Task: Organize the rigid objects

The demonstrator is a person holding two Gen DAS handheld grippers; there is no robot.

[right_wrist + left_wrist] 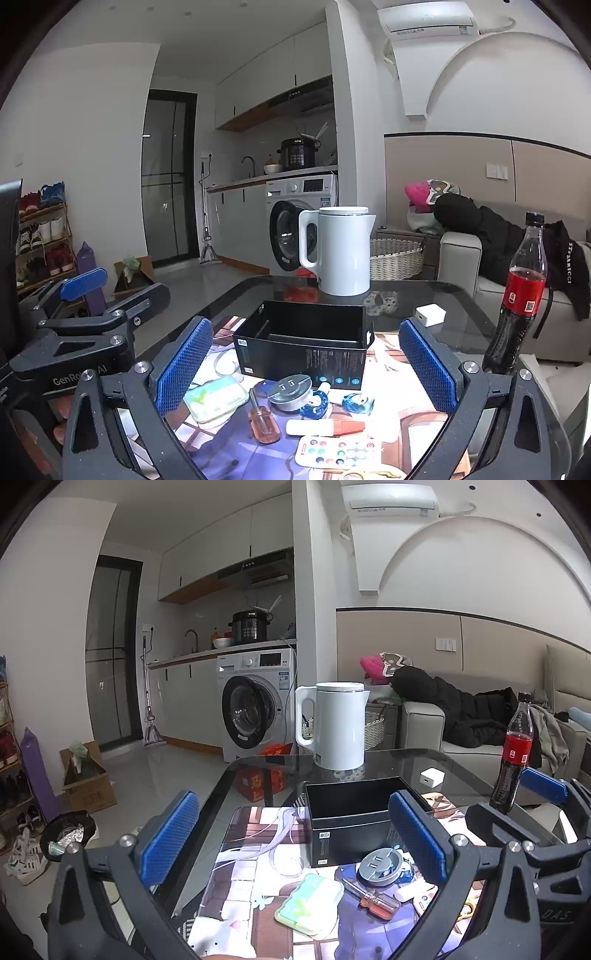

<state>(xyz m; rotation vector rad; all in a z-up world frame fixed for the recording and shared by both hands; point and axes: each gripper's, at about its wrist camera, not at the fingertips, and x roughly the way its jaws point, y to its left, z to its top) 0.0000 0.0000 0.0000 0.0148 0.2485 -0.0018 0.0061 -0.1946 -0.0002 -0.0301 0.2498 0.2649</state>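
Both tools are up over the near edge of the glass tabletop [461, 306], and both stand spread wide with nothing between the blue pads: the left tool [291, 834] and the right tool [306, 365] hold nothing. Right under them, on the printed mat [258, 897], the loose pieces lie scattered: closest to the right tool a white colour-button remote [338, 452], then a white and orange marker [325, 427] lying flat, an orange-handled screwdriver [263, 422] beside it, and a pale green case [216, 398] off to the left. Just behind those sits a grey round disc [290, 393] resting on a blue tape dispenser [319, 404], with a second small blue piece [357, 403] to its right. Next back, the open black box [303, 339] stands upright on the mat, seemingly empty. Beyond it on the bare glass, a small white charger [430, 315] lies to the right, a cola bottle [517, 295] stands upright at the right edge, and a white electric kettle [341, 251] stands at the far edge, handle to the left. Farther off are the washing machine [255, 701] and the sofa [480, 720].
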